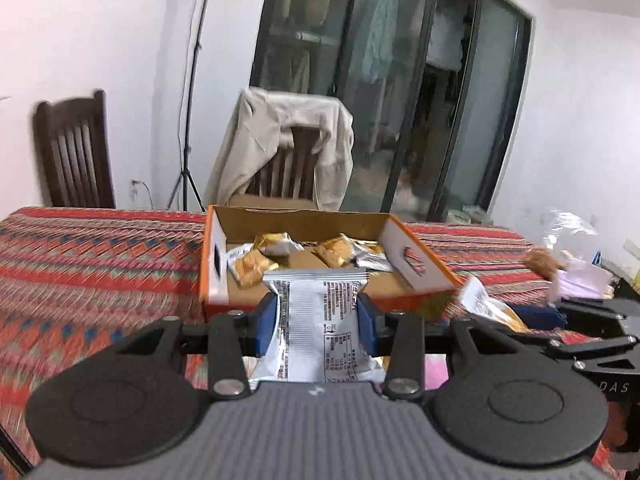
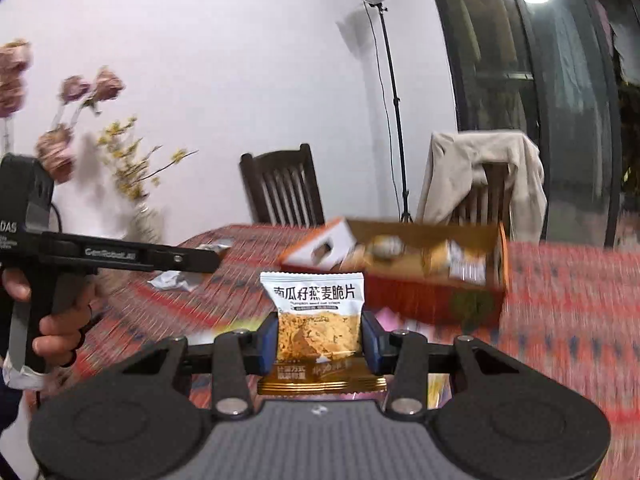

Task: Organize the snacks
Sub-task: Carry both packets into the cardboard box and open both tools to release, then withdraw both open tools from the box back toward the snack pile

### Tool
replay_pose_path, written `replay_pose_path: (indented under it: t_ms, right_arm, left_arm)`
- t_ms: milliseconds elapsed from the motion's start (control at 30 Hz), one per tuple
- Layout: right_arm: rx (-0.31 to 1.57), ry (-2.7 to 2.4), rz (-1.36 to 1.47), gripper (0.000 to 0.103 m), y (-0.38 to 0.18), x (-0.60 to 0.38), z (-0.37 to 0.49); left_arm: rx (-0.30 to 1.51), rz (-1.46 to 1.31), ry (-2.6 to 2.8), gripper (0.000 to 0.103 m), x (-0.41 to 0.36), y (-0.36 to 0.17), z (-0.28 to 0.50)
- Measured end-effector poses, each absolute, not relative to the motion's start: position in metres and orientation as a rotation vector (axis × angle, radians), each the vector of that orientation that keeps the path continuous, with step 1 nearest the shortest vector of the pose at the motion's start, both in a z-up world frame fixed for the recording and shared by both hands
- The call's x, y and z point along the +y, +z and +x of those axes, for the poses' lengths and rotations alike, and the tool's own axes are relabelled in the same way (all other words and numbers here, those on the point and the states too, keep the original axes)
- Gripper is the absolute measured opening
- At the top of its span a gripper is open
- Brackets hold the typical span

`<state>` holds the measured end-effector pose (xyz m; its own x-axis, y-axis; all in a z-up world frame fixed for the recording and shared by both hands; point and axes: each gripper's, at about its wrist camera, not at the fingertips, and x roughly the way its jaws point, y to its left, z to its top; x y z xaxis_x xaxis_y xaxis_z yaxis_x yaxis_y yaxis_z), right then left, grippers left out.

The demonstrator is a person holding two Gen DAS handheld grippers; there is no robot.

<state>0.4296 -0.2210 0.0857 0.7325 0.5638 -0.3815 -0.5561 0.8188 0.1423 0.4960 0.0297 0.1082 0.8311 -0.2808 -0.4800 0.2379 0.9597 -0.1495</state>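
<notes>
Above the table [image 1: 100, 256], short of the box [image 1: 416, 264], I have my left gripper [image 1: 318, 320] clamped on a silver packet [image 1: 320, 320] and my right gripper [image 2: 319, 336] clamped on a gold packet [image 2: 316, 320]; more packets lie in the box.

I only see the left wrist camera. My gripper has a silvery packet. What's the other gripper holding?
Observer: The right gripper is shut on a snack packet, front side showing golden crisps.
Operator: Is anybody's hand showing?
Observer: Yes, a hand grips the left gripper's handle at the left edge of the right view.
Operator: Any flowers?
Observer: Dried pinkish flowers and a yellow-flowered branch stand by the wall behind it.
</notes>
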Motion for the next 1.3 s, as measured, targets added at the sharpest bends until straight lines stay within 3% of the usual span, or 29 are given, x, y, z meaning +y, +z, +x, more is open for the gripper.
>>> replay_pose_path:
  t_ms: [233, 500, 567, 667, 767, 1067, 1300]
  right_arm:
    - [0.628, 0.563, 0.133, 0.041, 0.082, -0.166, 0.627]
    - [0.842, 0.432, 0.072, 0.042, 0.016, -0.124, 0.716]
    - [0.878, 0.466, 0.092, 0.045, 0.007, -0.115, 0.715]
    - [0.926, 0.539, 0.159, 0.057, 0.000, -0.109, 0.711]
    - [0.897, 0.551, 0.178, 0.060, 0.011, -0.109, 0.699]
    - [0.691, 0.485, 0.068, 0.071, 0.101, -0.173, 0.611]
    - [0.505, 0.429, -0.050, 0.083, 0.154, -0.246, 0.485]
  left_arm:
    - [0.687, 0.004, -0.178, 0.043, 0.016, 0.056, 0.645]
    - [0.692, -0.028, -0.171, 0.057, 0.040, 0.037, 0.661]
    - [0.652, -0.034, -0.171, 0.065, 0.052, 0.047, 0.651]
    - [0.616, -0.015, -0.153, 0.066, 0.058, 0.062, 0.640]
    - [0.614, 0.007, -0.138, 0.066, 0.056, 0.076, 0.629]
    - [0.541, 0.037, -0.130, 0.074, 0.053, 0.140, 0.544]
    - [0.398, 0.078, -0.158, 0.087, 0.035, 0.166, 0.410]
